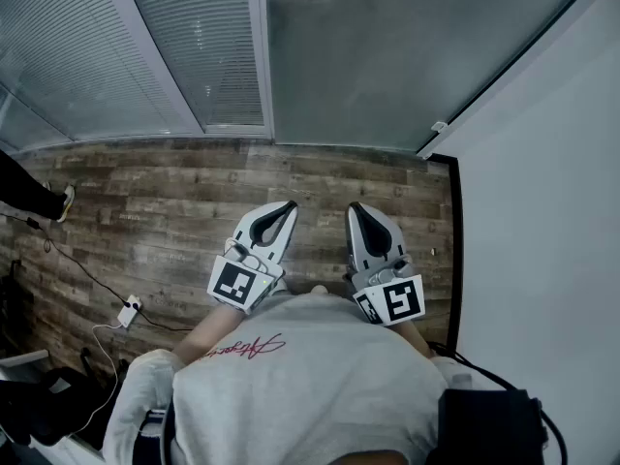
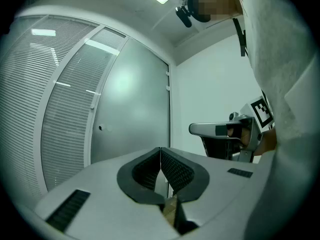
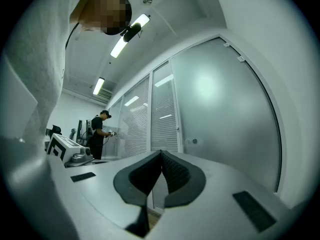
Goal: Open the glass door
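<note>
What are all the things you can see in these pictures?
Glass door: one, frosted grey, straight ahead.
Blinds: at least two panels, pale grey, left of the door.
Floor: one, brown wood planks, underfoot.
Wall: one, white, on the right.
Cable with plug box: one, white, on the floor at left.
Other person: one, dark clothes, far off by the blinds.
Ceiling lights: two, white strips, overhead.
Shirt: one, white, the wearer's.
Left gripper: one, grey and black, shut, empty.
Right gripper: one, the same colours, shut, empty.

A white adapter [image 1: 129,310] and cables [image 1: 82,267] lie on the wood-plank floor [image 1: 174,192].
</note>
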`<state>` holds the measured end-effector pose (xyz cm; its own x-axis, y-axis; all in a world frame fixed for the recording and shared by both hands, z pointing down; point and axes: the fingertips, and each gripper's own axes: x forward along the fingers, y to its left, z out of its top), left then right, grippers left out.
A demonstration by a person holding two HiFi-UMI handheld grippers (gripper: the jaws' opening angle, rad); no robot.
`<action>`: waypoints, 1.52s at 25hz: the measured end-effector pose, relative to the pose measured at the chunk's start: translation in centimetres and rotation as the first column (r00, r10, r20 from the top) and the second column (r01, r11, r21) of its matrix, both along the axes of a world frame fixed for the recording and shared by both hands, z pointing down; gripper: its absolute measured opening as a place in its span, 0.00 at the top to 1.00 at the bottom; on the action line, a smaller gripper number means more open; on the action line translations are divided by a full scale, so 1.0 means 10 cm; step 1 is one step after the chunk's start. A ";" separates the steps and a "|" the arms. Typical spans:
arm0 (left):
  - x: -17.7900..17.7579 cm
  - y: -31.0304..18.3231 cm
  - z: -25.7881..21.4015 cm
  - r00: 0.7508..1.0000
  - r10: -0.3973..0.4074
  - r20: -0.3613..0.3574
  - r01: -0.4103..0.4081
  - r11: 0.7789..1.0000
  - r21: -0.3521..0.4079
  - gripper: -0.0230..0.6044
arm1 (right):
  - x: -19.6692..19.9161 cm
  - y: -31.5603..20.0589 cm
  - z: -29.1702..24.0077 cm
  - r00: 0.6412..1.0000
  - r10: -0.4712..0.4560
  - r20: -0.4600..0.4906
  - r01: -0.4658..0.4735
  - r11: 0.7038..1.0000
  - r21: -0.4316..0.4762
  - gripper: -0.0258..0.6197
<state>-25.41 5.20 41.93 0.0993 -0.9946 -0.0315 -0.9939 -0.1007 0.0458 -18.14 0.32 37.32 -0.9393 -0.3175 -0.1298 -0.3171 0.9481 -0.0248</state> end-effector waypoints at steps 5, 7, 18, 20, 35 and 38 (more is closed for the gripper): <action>-0.01 0.01 -0.01 1.000 0.001 0.009 -0.001 1.000 0.002 0.94 | -0.01 0.00 0.06 1.000 0.006 -0.019 -0.006 1.000 -0.026 0.94; -0.01 0.01 -0.02 1.000 0.003 0.003 -0.003 1.000 0.002 0.94 | -0.01 0.01 0.06 1.000 0.003 -0.023 -0.004 1.000 -0.024 0.94; -0.04 0.07 0.00 1.000 0.002 0.010 -0.002 1.000 0.002 0.94 | -0.01 -0.03 0.13 0.999 0.032 -0.017 -0.033 0.997 -0.063 0.94; -0.04 0.09 0.02 1.000 0.000 0.013 0.000 1.000 0.001 0.94 | -0.01 -0.03 0.12 0.999 0.034 0.008 -0.033 0.997 -0.071 0.94; -0.28 0.22 0.13 1.000 0.027 0.013 -0.027 0.999 -0.025 0.94 | -0.24 0.06 0.30 0.996 0.080 -0.031 -0.083 0.989 -0.119 0.94; -0.32 0.16 0.14 0.999 0.030 0.016 -0.029 0.999 -0.030 0.94 | -0.31 -0.02 0.29 0.996 0.080 -0.025 -0.083 0.989 -0.126 0.94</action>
